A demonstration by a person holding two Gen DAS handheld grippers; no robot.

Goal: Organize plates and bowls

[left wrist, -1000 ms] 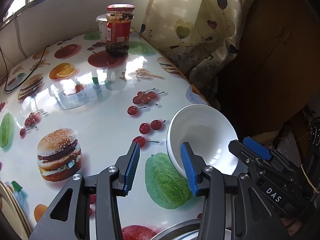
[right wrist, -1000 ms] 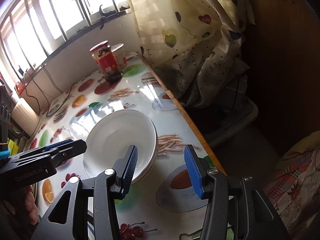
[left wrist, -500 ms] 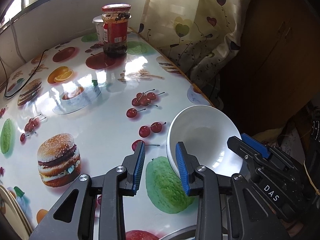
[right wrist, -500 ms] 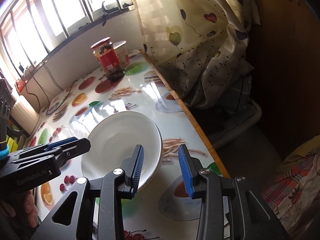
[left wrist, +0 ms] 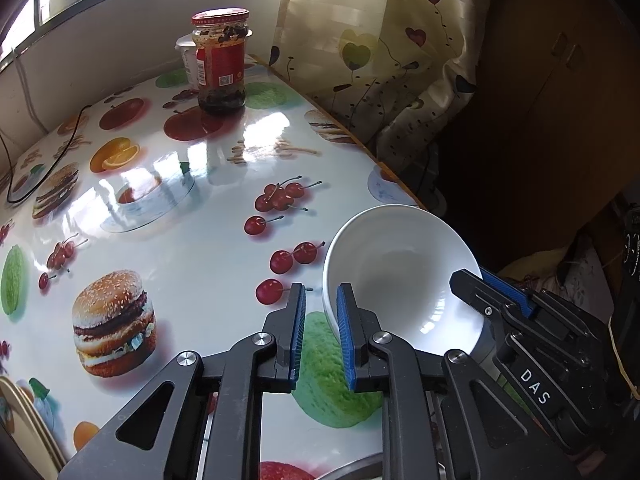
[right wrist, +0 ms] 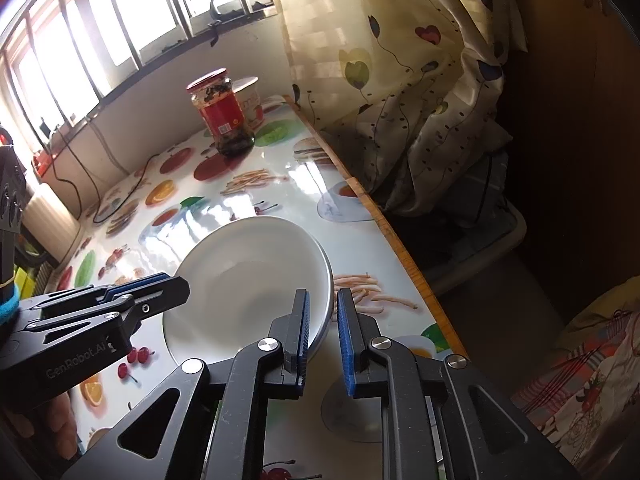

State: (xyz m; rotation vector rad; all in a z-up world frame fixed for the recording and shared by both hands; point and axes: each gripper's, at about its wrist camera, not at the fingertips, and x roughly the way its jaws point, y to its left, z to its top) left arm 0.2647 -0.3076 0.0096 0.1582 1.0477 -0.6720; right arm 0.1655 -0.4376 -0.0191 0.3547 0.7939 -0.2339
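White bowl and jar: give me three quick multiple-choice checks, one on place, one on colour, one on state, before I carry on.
1. Where does the white bowl sit?
A. Near the table edge on the curtain side
B. Against the window wall
C. On the floor

2. What colour is the lid of the jar?
A. Green
B. Red
C. Blue

3. What state is the white bowl in?
A. Upside down
B. Full of soup
C. Empty, opening upward

Answers: 1 A, the table edge runs just past its rim; 2 B, the cap is plainly red; 3 C, its bare white inside shows.
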